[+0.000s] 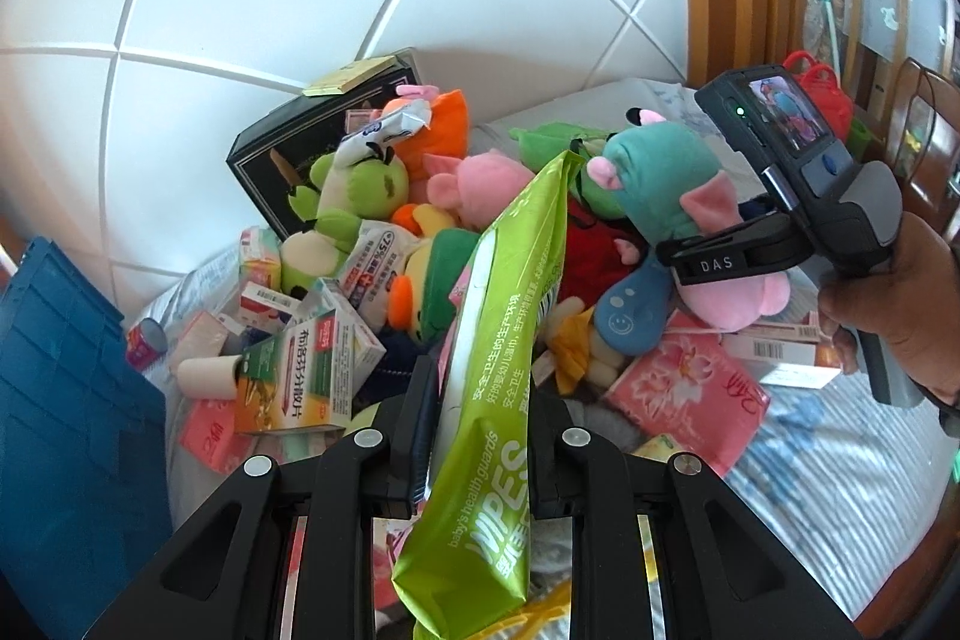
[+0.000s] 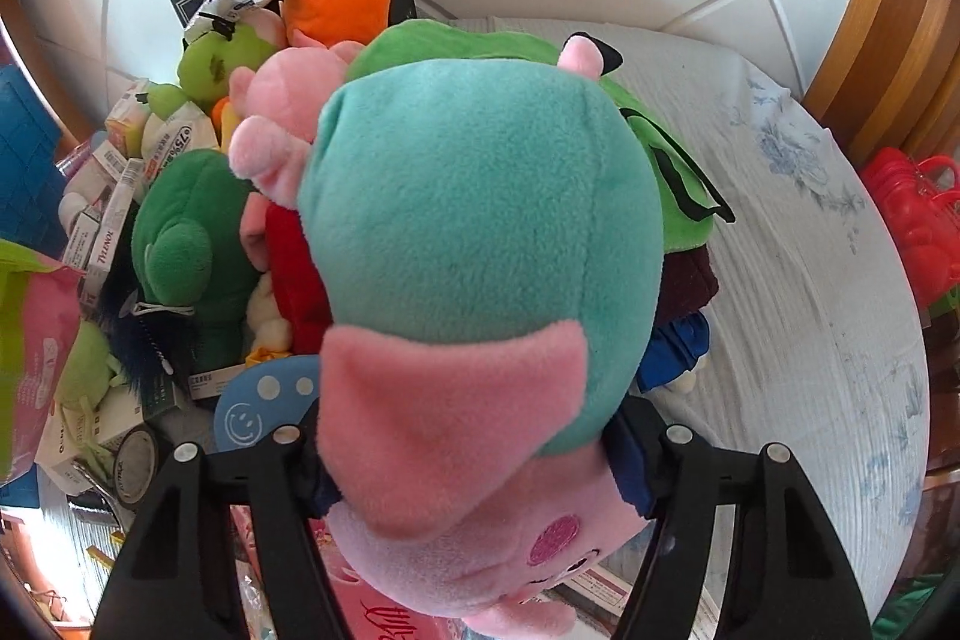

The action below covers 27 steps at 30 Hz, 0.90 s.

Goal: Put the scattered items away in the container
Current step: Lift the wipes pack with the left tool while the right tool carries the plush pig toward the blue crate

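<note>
At the far left of the pile, measured from the green wipes pack point(image 1: 498, 370), stands one blue crate point(image 1: 66, 400), its ribbed wall beside the bed; what it holds cannot be seen. Just left of the pack you have a jumble of small medicine boxes point(image 1: 312, 358), too overlapped to count exactly, with one cream paper cup point(image 1: 207, 376) lying on its side among them. Behind those, up-left of the pack, sits one black box point(image 1: 282, 148) against the tiled wall, with soft toys heaped in front of it: one lime-green plush point(image 1: 360, 184), one orange one point(image 1: 444, 124) and one pink one point(image 1: 486, 172) can be told apart. Your left tongs point(image 1: 480, 430) are closed on the wipes pack, which is a long glossy green pouch with white lettering, held upright above the clutter and leaning toward the toys. Right of the pack, your right tongs point(image 2: 474, 466) grip one plush toy point(image 2: 480, 244) with a teal head, pink ears and a pink body; the pads press into its soft sides, and it hangs above the heap. Below it, right of the pack, lies one pink tissue packet point(image 1: 690, 388) on the pale striped bed sheet point(image 1: 840, 490). Your right hand point(image 1: 888, 298) wraps the handle at the far right.
</note>
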Available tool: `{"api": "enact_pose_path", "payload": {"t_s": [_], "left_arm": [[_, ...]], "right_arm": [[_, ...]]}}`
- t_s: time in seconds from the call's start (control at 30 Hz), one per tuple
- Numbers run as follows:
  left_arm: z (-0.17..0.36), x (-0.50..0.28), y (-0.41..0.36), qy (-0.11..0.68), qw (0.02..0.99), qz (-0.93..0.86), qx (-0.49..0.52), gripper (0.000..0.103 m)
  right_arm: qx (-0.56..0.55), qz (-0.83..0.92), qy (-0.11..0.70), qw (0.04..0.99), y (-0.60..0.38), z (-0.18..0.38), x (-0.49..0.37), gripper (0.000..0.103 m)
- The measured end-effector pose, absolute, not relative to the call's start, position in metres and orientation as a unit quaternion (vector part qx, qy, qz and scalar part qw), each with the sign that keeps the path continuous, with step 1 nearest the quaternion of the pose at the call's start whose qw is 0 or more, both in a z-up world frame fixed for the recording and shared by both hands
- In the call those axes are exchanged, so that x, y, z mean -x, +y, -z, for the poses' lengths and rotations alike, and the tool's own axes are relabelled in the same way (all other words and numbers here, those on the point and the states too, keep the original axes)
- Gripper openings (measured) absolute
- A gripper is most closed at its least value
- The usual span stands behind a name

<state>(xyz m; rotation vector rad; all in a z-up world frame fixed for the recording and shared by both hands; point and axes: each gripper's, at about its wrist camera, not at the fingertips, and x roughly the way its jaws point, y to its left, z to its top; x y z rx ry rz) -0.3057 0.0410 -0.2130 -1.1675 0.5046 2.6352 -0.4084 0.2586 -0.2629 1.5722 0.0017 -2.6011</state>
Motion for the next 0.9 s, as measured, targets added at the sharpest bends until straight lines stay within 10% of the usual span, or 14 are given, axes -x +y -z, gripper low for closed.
{"api": "enact_pose_path", "payload": {"t_s": [0.9], "left_arm": [[0.148, 0.235, 0.067, 0.147, 0.063, -0.924, 0.349, 0.022]], "right_arm": [[-0.439, 0.891, 0.011, 0.111, 0.289, 0.127, 0.302, 0.068]]}}
